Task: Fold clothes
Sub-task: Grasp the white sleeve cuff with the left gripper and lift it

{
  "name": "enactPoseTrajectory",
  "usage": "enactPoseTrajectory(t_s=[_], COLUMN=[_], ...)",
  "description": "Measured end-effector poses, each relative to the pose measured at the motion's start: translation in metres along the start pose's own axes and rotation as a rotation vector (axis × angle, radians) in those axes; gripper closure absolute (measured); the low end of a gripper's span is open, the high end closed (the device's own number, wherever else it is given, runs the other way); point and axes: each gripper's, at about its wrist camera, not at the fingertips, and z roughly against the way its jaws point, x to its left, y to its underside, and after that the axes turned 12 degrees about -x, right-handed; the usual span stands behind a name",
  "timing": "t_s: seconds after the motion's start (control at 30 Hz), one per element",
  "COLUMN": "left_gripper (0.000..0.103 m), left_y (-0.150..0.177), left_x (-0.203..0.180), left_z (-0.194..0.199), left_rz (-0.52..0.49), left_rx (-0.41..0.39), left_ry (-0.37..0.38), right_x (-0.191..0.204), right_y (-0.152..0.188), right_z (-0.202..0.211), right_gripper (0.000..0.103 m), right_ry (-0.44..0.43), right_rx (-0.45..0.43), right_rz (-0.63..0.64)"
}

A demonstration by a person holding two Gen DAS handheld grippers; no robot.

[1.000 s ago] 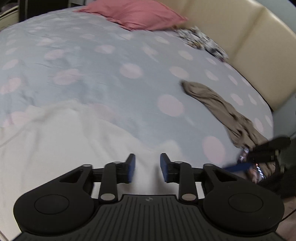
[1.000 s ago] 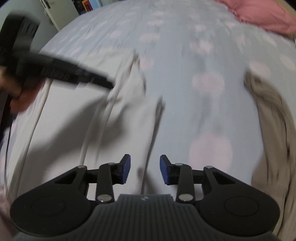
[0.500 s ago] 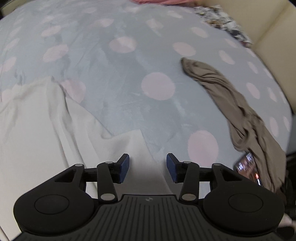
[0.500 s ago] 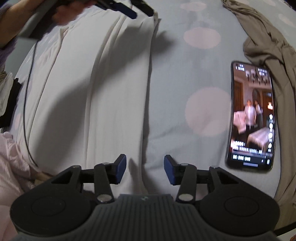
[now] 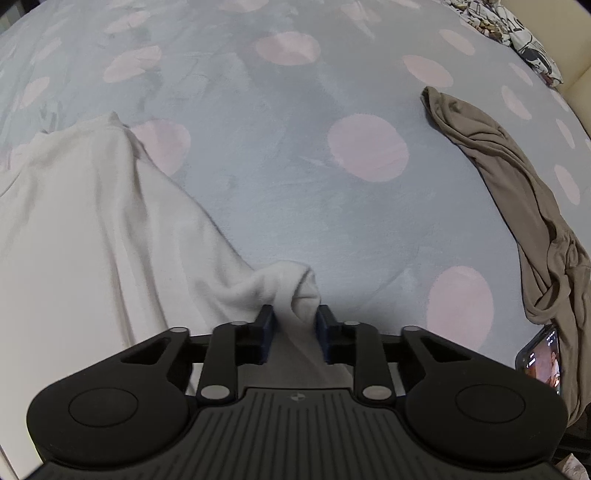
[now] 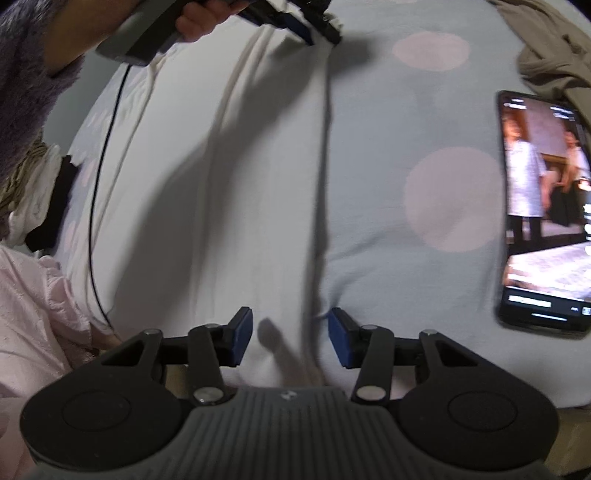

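A white garment (image 5: 92, 236) lies spread on the left of the grey-blue bed sheet with pink dots (image 5: 295, 206). One corner of it is bunched up between the blue pads of my left gripper (image 5: 293, 323), which is shut on that fold. The right wrist view shows the same white garment (image 6: 229, 192) lying lengthwise, and my right gripper (image 6: 291, 332) stands open low over its near end, straddling the right edge. At the top of that view a hand holds the left gripper (image 6: 295, 18) at the garment's far end.
A crumpled brown garment (image 5: 517, 192) runs along the right side of the bed. A lit phone (image 6: 543, 206) lies beside it on the sheet. A patterned cloth (image 5: 509, 29) sits far right. Pink fabric (image 6: 29, 332) and a black cable (image 6: 96, 206) are at the left.
My left gripper has dropped onto the white garment's corner and closed on it, lifting a fold. My right gripper has moved lower toward the garment's near end and stays open.
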Motion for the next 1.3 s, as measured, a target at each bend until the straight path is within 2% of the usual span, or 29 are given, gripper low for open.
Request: enactPoseTrajectory(t_s=[0.07,0.13,0.2,0.33,0.5,0.7,1.03,1.3], left_gripper=[0.089,0.092,0.096,0.098,0.098,0.098,0.098,0.098], left_y=[-0.001,-0.001,0.000,-0.001,-0.003,-0.004,0.020,0.052], left_x=[0.005,0.009,0.011,0.018,0.029,0.055,0.122,0.181], left_z=[-0.001,-0.001,0.002,0.011,0.031,0.062,0.097,0.087], left_rz=[0.007,0.017,0.014,0.047,0.081,0.118,0.201,0.263], left_rx=[-0.005,-0.017,-0.030,-0.050,-0.084,-0.128,-0.205,-0.231], left_ry=[0.006,0.022,0.042,0.090,0.156,0.243,0.328,0.359], right_x=[0.002,0.002,0.000,0.005,0.036,0.082,0.144,0.167], right_y=[0.006,0.010,0.011,0.011,0.003,-0.002,-0.010,-0.018], right_z=[-0.006,-0.010,-0.009,0.001,0.008,0.010,-0.024,-0.057], right_gripper=[0.065,0.087,0.094,0.094,0.094,0.094,0.094,0.094], right_ry=[-0.009,-0.008,-0.008,-0.001,0.005,-0.033,-0.115,-0.124], right_rx=[0.023,0.051,0.060,0.047,0.045,0.056,0.126,0.216], right_rz=[-0.009,-0.031,-0.057,-0.059,0.027,0.145,0.255,0.302])
